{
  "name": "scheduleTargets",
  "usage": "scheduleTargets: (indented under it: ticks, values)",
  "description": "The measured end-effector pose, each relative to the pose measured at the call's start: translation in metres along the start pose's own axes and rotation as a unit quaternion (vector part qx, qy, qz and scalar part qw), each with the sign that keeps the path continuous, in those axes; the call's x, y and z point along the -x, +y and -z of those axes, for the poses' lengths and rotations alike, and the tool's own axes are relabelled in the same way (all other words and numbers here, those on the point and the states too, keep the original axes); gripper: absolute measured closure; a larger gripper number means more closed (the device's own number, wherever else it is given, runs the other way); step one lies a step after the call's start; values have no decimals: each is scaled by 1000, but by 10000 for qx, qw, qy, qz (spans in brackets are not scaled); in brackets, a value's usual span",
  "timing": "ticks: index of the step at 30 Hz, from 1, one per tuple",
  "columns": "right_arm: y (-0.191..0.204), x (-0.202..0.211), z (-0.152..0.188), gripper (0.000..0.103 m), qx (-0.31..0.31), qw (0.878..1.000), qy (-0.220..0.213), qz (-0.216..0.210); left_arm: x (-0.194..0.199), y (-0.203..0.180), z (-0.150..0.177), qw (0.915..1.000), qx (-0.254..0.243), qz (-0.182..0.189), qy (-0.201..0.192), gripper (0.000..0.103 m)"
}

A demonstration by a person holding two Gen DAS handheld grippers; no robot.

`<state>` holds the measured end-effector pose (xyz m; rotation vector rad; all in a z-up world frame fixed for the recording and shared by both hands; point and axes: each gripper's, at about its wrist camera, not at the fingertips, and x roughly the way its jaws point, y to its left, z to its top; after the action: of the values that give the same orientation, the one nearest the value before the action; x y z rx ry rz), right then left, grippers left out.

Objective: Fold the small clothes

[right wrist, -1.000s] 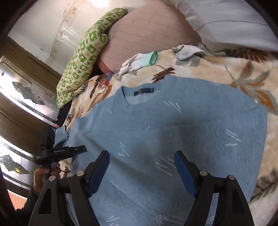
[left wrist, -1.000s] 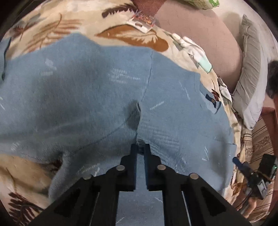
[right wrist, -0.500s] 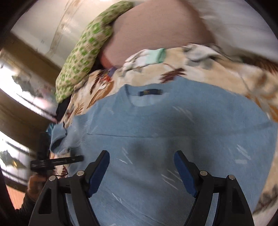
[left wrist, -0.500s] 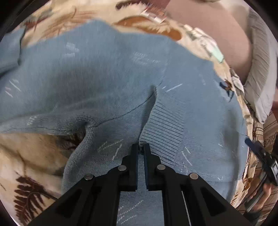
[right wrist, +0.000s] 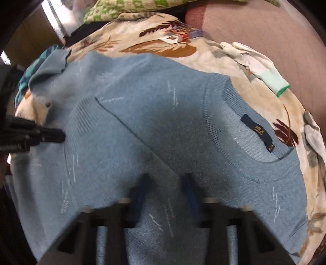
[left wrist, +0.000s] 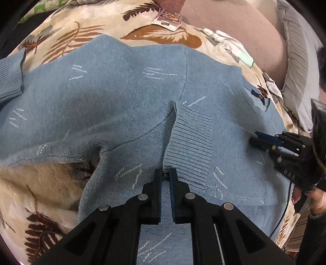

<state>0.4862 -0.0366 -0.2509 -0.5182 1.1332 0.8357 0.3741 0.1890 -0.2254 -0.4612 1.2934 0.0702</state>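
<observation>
A light blue knit sweater [left wrist: 114, 102] lies spread on a leaf-patterned blanket [left wrist: 67, 36]; it also shows in the right wrist view [right wrist: 154, 114], with its neckline and dark label [right wrist: 258, 132] to the right. My left gripper [left wrist: 166, 173] is shut on the ribbed sleeve cuff [left wrist: 191, 142], which lies folded across the sweater's body. It shows at the left of the right wrist view [right wrist: 59, 137]. My right gripper [right wrist: 166, 181] is open and blurred, low over the sweater's chest; it shows at the right of the left wrist view [left wrist: 256, 136].
A white glove with a green cuff [right wrist: 258, 65] lies past the neckline, by a pink cushion [right wrist: 264, 26]. A small packet [left wrist: 168, 18] sits at the blanket's far edge. A green patterned cloth [right wrist: 130, 8] and a grey pillow [left wrist: 299, 61] border the bed.
My left gripper has pulled the sleeve cuff across onto the sweater's body. My right gripper has swung in low over the sweater near the neckline, with its jaws narrower than before.
</observation>
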Motion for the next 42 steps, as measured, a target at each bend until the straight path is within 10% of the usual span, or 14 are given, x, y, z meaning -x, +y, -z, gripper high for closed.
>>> scheduleTargets:
  ticks: [5,11,13,16,21,26,27,33,36,38,42]
  values:
    - [7,13,1,96,154,9982,-159,551,19,-6,-8,9974,-210,-365,-577,95]
    - [-14,1,7,92,-402,9959,-367,720,8,21,-8,9991,143,-201,-337,95]
    - [-11,9,10,84,-422,9946,-495,810,19,24,-4,9985,236,13,-488,92]
    - [-23,42,19,38,-1101,9894,-910,261,37,8,0,9968,-82,386,-697,87]
    - [-58,99,95,38,-3050,9218,-1956,-1376,29,-44,0,9909,-993,472,-775,66]
    - [-97,69,229,20,-5192,7944,-2231,-2227,-19,-48,-4,9908,-1099,-690,-383,57]
    - [-107,50,255,46,-5638,7663,-1986,-2357,-16,-53,-4,9892,-1168,-805,-356,57]
    - [-140,111,261,29,-5266,7681,-2820,-2305,-19,-55,3,9859,-1264,-994,-471,42]
    - [-186,82,261,30,-5694,7785,-2055,-1657,-18,-54,2,9887,-1132,-864,-476,41]
    - [-197,70,275,33,-6103,7341,-2148,-2062,-12,-49,4,9906,-1086,-699,-459,41]
    - [-174,117,284,23,-5653,7488,-2914,-1865,32,-22,12,9937,-671,-35,-901,41]
